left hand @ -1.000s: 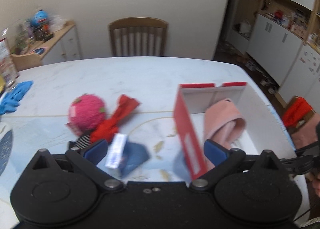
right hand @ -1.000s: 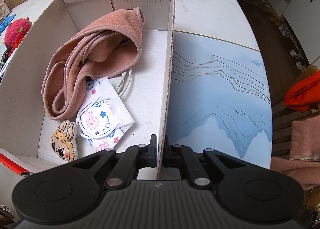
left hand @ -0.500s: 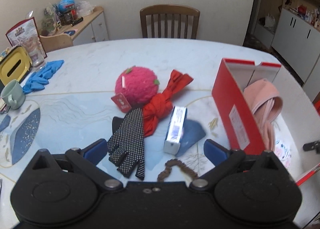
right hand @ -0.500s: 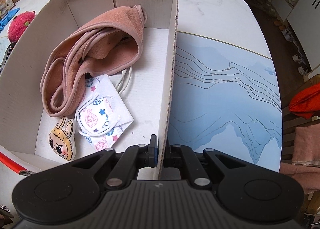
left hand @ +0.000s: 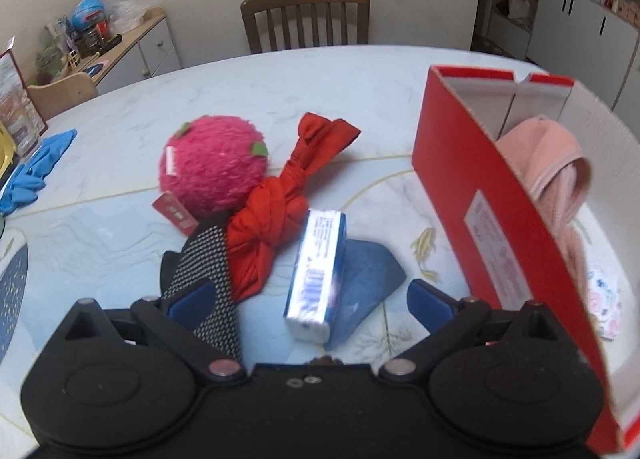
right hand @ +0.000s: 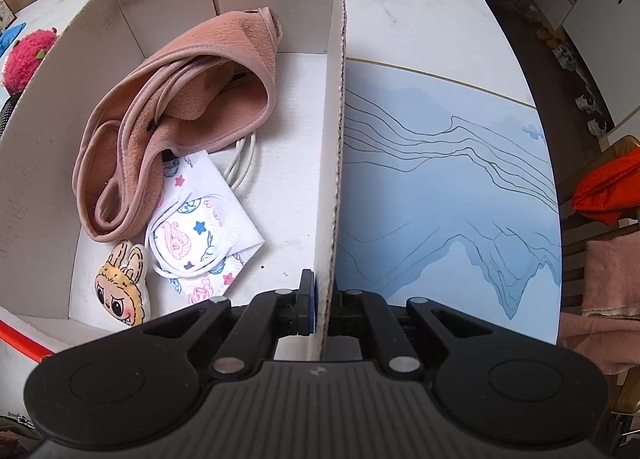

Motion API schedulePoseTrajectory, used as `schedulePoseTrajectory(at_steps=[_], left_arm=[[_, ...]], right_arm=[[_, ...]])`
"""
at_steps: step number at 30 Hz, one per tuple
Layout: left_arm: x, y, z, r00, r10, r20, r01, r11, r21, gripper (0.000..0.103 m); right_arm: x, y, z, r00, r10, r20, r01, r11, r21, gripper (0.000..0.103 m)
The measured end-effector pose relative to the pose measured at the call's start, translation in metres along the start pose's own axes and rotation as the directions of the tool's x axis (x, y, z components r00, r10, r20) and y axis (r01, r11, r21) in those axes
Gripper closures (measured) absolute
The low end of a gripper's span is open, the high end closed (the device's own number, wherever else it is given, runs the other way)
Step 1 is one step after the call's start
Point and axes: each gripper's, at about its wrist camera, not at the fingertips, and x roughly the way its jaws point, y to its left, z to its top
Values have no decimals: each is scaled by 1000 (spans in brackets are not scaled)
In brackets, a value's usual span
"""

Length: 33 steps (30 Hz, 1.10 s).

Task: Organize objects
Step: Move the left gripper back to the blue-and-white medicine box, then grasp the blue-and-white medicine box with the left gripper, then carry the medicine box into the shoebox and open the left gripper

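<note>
My left gripper (left hand: pixel 308 297) is open and empty, low over a white-and-blue tissue pack (left hand: pixel 318 271) lying on a blue cloth (left hand: pixel 366 273). A black dotted glove (left hand: pixel 208 259), a knotted red cloth (left hand: pixel 280 207) and a pink plush ball (left hand: pixel 214 167) lie just beyond and left. The red-and-white box (left hand: pixel 492 211) stands to the right. My right gripper (right hand: pixel 325 303) is shut on the box's right wall (right hand: pixel 338 119). Inside lie a pink towel (right hand: pixel 192 99), a patterned face mask (right hand: pixel 200 231) and a small plush face (right hand: pixel 120 287).
A wooden chair (left hand: pixel 306 17) stands at the table's far edge. Blue gloves (left hand: pixel 32 171) lie at the far left. A sideboard (left hand: pixel 120 51) with clutter stands behind. An orange cloth (right hand: pixel 608 187) lies on a chair off the table's right edge.
My left gripper has swung left away from the box, then dropped closer to the tissue pack and glove. My right gripper keeps its hold on the box wall; the box shifted slightly.
</note>
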Motion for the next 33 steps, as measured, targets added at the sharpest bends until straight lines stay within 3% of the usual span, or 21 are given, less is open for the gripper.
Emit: schedulePoseTrajectory(at_steps=[3,8,12,16,19,33], left_arm=[[13,-2,3,1000,11,-16,-11,1000,4,6],[25,-2,6,999,1,-38,-1,1000,-12,25],[25,-5,7,999,-15,-30,15,1000,3,34],[26,-8,8,999,-20,-28,20,1000,19,54],[28,-11,8,999,3,-42,-2,999,39,75],[-6,-4,13,999,-8,-51,9,1000,19,78]], right_arm=[[0,-1,0,1000,0,-1,0,1000,2,99],[1,-2,-1,1000,7,-4,-7,1000,8,99],[3,-4,0,1000,11,-6,-11,1000,10,99],[4,-5,0,1000,15,-8,-15,1000,9,99],[4,-5,-1,1000,15,-8,-15,1000,7,99],[4,-5,0,1000,19,-4,-19,1000,-12,99]])
